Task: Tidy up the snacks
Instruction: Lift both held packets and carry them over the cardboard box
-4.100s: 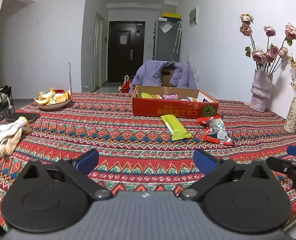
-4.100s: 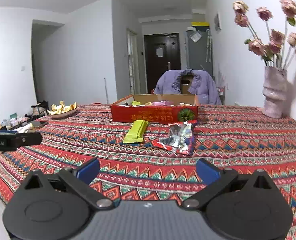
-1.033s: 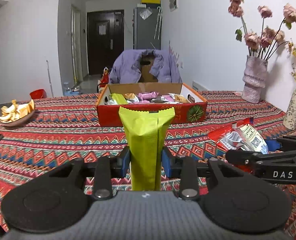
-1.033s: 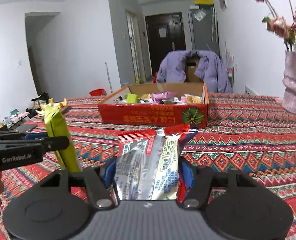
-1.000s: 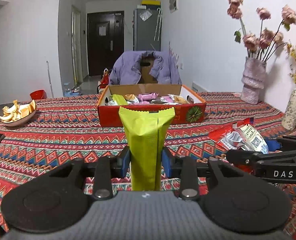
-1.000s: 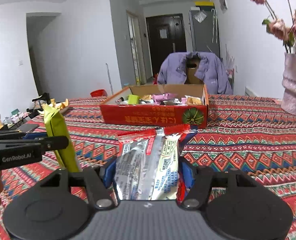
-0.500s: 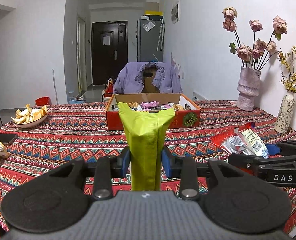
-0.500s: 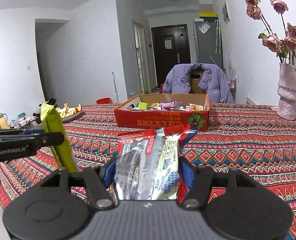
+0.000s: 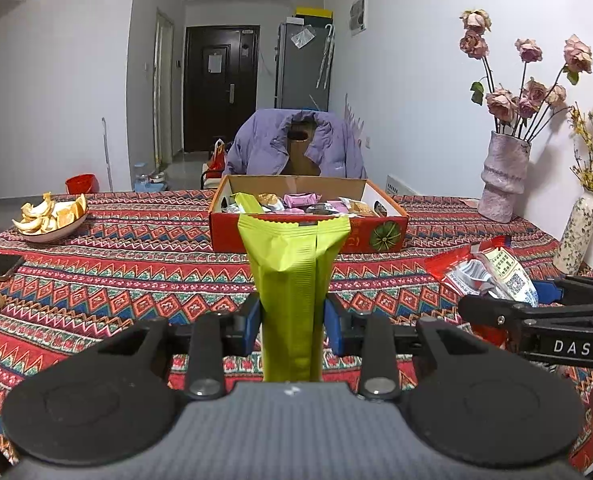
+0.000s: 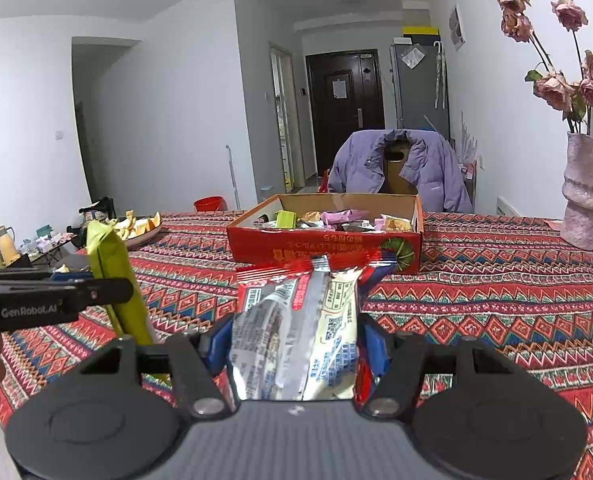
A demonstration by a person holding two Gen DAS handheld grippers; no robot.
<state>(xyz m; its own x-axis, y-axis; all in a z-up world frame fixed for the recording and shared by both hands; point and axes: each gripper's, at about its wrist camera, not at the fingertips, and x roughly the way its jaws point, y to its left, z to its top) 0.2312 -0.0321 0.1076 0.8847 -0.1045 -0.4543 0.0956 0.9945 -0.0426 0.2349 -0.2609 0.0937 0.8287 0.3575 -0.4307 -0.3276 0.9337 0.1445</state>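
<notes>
Nearest to me, my left hand-held gripper is clamped on a lime-green snack pouch, its blue pads pressed against both sides so the pouch stands upright above the counter. My right hand-held gripper is closed at a wider spread on a silver-and-red snack bag, which also stands upright between its pads, its red crimped top edge uppermost. In the left wrist view the right tool sits at the right edge with that bag tilted up from it; in the right wrist view the left tool sits at the left edge with the green pouch.

The counter carries a cloth of red zigzag pattern. Farther along, at its middle, a red cardboard box lies open, with assorted wrapped snacks inside. Well to the left of the box is a bowl of orange peels. On the far right, against the wall, a pink vase of dried roses stands, with a speckled vase nearer on the right. Beyond the box, a chair draped in a purple jacket faces the counter.
</notes>
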